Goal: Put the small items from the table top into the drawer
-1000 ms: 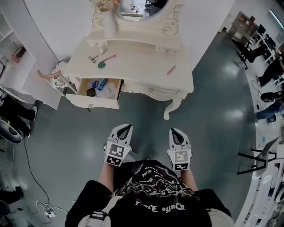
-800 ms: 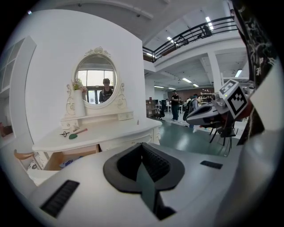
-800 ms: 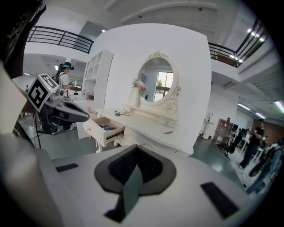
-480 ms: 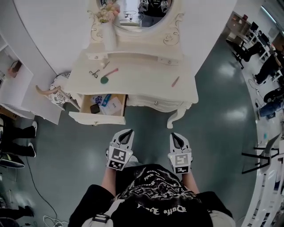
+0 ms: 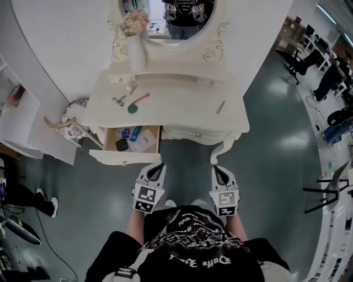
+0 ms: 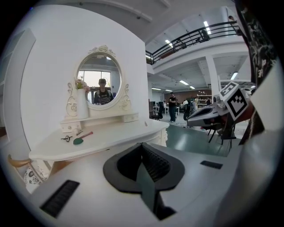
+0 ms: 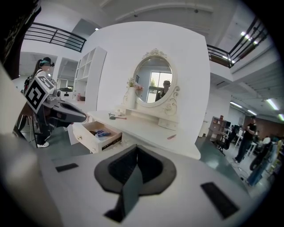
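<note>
A white dressing table stands ahead of me with its left drawer pulled open; several small items lie inside it. On the top lie a green-headed brush with a pink handle, a small dark curler and a pink pen. My left gripper and right gripper hover over the floor short of the table, both shut and empty. The left gripper view shows the brush far off; the right gripper view shows the drawer and the pen.
A vase of flowers and an oval mirror stand at the table's back. A patterned stool sits left of the drawer, beside a white shelf unit. People and chairs are at the far right on the green floor.
The table and its open drawer have come nearer in the head view as I stepped toward them. Both grippers stay shut, side by side in front of my body.
</note>
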The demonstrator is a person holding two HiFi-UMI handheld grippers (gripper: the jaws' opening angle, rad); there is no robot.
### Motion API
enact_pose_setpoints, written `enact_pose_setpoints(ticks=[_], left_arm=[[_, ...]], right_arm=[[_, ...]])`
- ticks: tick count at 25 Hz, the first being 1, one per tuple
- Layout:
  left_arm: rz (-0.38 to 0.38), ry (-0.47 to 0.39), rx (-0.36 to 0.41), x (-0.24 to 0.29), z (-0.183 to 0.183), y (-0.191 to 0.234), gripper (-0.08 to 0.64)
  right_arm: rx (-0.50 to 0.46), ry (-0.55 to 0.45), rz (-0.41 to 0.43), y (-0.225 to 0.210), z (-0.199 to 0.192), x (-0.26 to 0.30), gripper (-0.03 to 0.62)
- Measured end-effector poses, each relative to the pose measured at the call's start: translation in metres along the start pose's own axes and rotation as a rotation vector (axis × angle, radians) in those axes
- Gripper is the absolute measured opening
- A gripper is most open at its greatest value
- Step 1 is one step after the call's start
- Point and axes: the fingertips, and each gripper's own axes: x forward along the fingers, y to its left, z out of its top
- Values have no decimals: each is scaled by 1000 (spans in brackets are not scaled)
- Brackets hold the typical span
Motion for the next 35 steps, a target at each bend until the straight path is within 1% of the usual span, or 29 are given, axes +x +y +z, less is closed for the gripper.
enact_pose_setpoints(ticks=[5,10,14,19,21,28,35], left_arm=[[-14,-9,-20,-3,-1,3,15],[1,-6,-42,-6,-2,7,15],[24,2,-64,-8,-8,10,15],[67,1,-70,-7,-6,22,15],[73,-3,-73,-4,-2,25,15],[77,13,-72,20,6,33,15],[77,37,-89,59,14,47,15]], right_arm=[[14,16,-3,2,-3,0,12],[42,16,6,1,-5,0,12],[46,20,16,1,-7,4,12],[39,4,35,-3,0,17,12],[39,-1,44,-5,3,22,12],[56,17,55,-26,3,51,12],[64,54,45,-54,6,84,12]])
